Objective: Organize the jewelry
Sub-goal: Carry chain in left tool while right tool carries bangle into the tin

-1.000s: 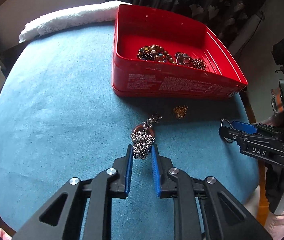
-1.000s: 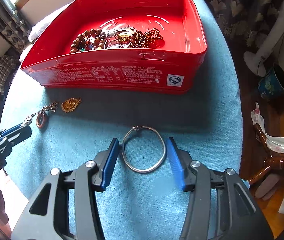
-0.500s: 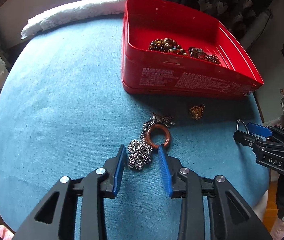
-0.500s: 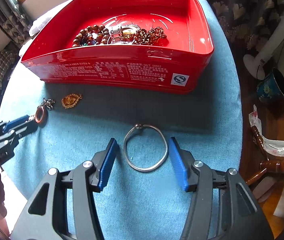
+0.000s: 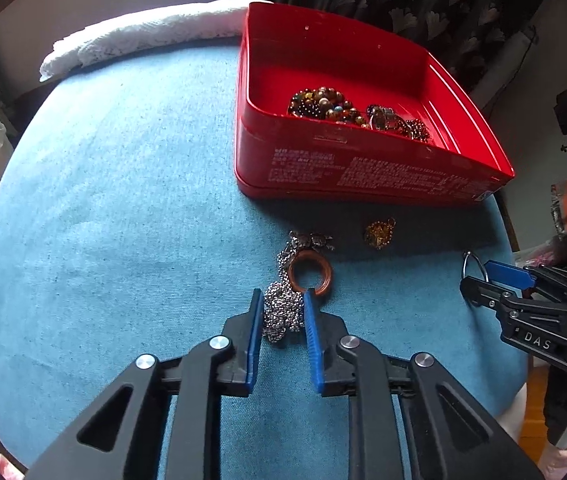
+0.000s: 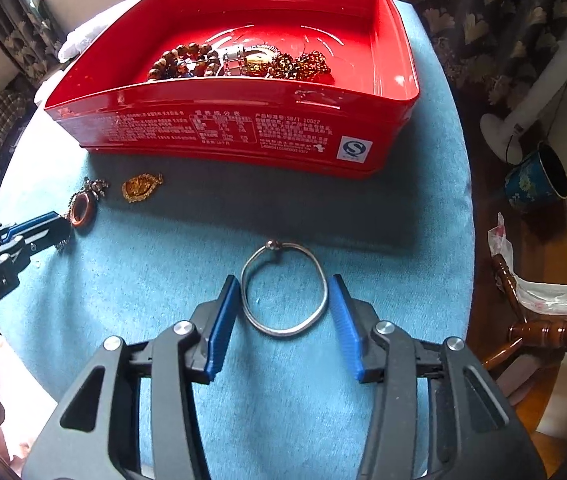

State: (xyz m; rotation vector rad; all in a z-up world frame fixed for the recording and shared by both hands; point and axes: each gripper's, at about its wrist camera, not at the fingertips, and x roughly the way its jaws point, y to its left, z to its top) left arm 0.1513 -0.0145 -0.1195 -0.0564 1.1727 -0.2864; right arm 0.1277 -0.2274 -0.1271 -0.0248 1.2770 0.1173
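The left gripper (image 5: 283, 312) points steeply down at the blue cloth (image 5: 123, 200) on the round table. Its jaws are closing, with the bunched silver chain (image 5: 281, 314) between the blue pads; both pads appear to touch the sides of the bunch. The bunch is longer than it is wide, and its long axis runs along the fingers, towards the red tin (image 5: 363, 176). From its far end the chain leads up the left side of a brown ring pendant (image 5: 309, 276), which lies flat just beyond the right pad's tip, to a dark clasp cluster (image 5: 311, 240) nearer the tin. A small gold pendant (image 5: 379, 232) lies apart to the right, in the tin's shadow.

The right gripper (image 6: 285, 312) also points steeply down. Its jaws are closing around a silver bangle (image 6: 283, 330) that lies flat on the cloth. A narrow gap shows beside each pad, so the pads do not yet press on it. The bangle is slightly oval, with its long axis running along the fingers; its bead joint (image 6: 273, 245) points towards the tin.

The red tin stands open at the far side of the cloth. It holds a beaded bracelet (image 6: 181, 60) and other tangled pieces against its near wall. A white lace cloth (image 5: 143, 36) lies at the table's far edge.
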